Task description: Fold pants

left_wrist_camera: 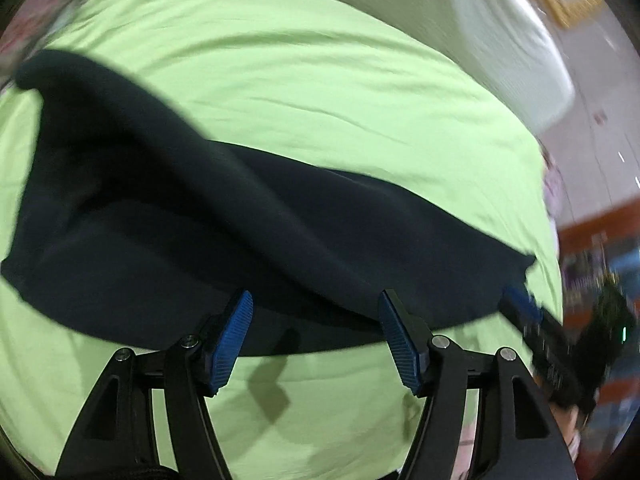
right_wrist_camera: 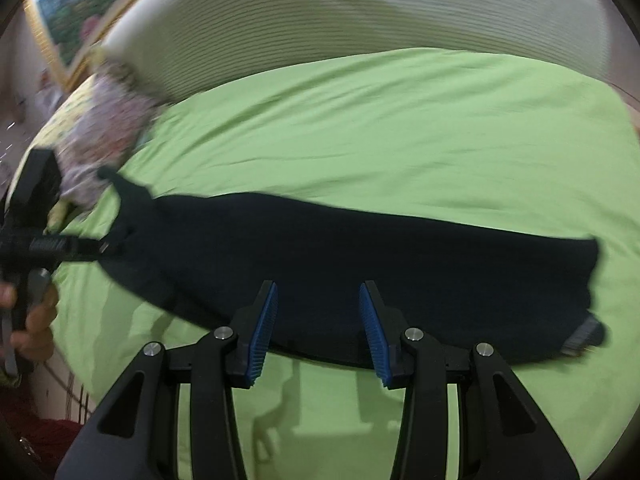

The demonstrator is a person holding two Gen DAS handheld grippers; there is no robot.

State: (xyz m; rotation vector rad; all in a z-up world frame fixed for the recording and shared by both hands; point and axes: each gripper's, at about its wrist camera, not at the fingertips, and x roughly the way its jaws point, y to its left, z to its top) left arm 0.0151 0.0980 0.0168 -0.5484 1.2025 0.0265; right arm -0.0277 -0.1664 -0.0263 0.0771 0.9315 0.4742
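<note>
Now both tools, left tool (left_wrist_camera: 316, 344) and right tool (right_wrist_camera: 318, 334), gape empty (above pants (right_wrist_camera: 360, 264)).

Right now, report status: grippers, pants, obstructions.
Left gripper open, empty. Right gripper open, empty. Dark pants lying long across green sheet, partly folded. Nothing in the way.

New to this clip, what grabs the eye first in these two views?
The dark navy fabric pants stretch as a long band across the bright lime-green bedsheet. Nearest the camera, the right gripper hangs open with nothing between its blue ribbed fingers, and the left gripper is open too, over the pants' near edge.
</note>
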